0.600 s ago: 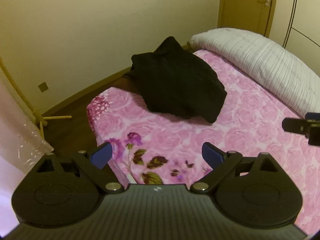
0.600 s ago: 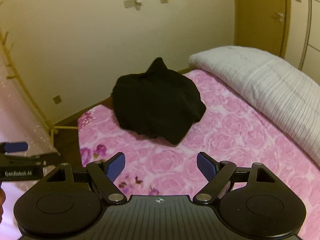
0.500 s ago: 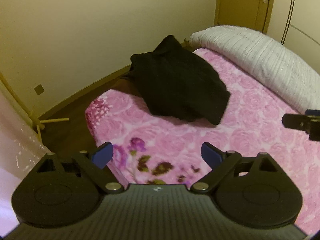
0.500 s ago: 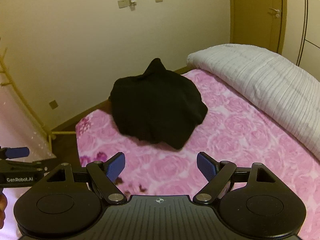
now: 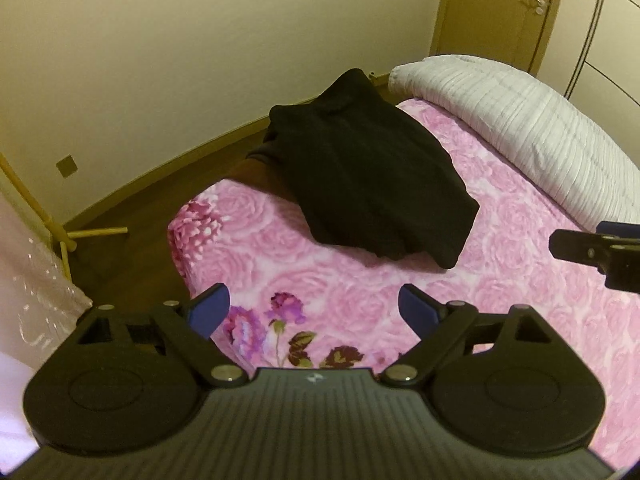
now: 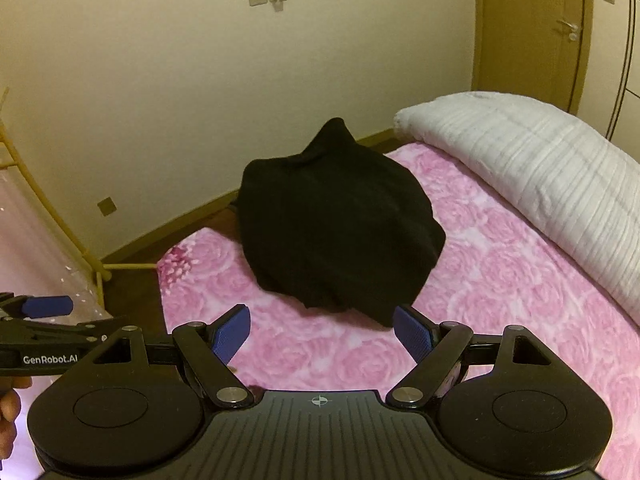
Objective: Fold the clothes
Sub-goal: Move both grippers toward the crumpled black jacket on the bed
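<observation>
A black garment (image 5: pixel 368 176) lies in a rumpled heap near the far corner of a bed covered by a pink rose-print blanket (image 5: pixel 500 280); part of it hangs over the bed's far edge. The right wrist view shows the same black garment (image 6: pixel 336 232) straight ahead. My left gripper (image 5: pixel 314 314) hovers open above the blanket's near corner, short of the garment, with nothing between its blue pads. My right gripper (image 6: pixel 322 334) is open too, empty, just in front of the heap's near edge. Each gripper appears at the edge of the other's view.
A rolled white quilt (image 5: pixel 520 120) lies along the bed's right side. Wooden floor (image 5: pixel 132 248) and a cream wall lie beyond the bed's left corner. A wooden rack leg (image 5: pixel 96 232) and pale plastic-covered cloth stand at left. A door (image 6: pixel 532 32) is at the back right.
Both grippers have advanced toward the black garment, which now looks larger and closer. Both stay open and empty.
</observation>
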The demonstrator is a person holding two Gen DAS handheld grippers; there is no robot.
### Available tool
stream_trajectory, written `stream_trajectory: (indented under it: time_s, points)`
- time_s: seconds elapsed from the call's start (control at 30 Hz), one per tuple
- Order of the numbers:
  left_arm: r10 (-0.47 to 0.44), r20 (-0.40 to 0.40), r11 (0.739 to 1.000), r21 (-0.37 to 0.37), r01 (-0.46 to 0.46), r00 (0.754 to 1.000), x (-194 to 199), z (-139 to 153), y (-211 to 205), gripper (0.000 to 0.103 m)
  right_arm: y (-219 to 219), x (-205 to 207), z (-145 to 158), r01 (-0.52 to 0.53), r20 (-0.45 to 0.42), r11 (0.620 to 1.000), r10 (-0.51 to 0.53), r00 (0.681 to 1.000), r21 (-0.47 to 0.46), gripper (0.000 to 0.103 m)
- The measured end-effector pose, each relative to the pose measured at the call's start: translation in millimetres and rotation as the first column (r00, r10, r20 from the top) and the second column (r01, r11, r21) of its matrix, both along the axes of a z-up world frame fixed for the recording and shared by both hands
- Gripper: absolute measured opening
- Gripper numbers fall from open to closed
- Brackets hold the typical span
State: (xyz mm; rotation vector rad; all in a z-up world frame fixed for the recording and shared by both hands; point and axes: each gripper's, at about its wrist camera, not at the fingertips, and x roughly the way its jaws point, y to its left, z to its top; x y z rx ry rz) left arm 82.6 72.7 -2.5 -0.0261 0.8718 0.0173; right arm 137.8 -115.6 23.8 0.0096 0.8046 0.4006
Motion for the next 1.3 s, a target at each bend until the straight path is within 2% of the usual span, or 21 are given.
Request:
stream_trajectory:
  time_s: [0.13,0.2,0.43,1.3]
  points:
    - [0.004,0.015,1.0,0.012,-0.004,1.0,9.8,14.5,-0.2,0.09,5.5,1.8,8.3,-0.011,0.015,1.0,0.011,1.0,0.003,0.082]
    - [0.011,-0.003,1.0,0.028,-0.011,1.0,18.8,18.6,4.9,0.089,6.6,1.8,11.3,-0.019,0.02,1.0,0.019,1.0,-0.002,0.082]
    - [0.02,0.004,1.0,0.018,-0.02,1.0,26.0,26.2,9.3,0.089,9.9,4.5,16.2,-0.026,0.018,1.0,0.026,0.999,0.001,0.082]
    - [-0.017,-0.004,0.999,0.04,0.017,1.0,50.3,32.5,10.9,0.09,5.0,17.2,19.5,0.016,-0.008,1.0,-0.016,1.0,0.008,0.082]
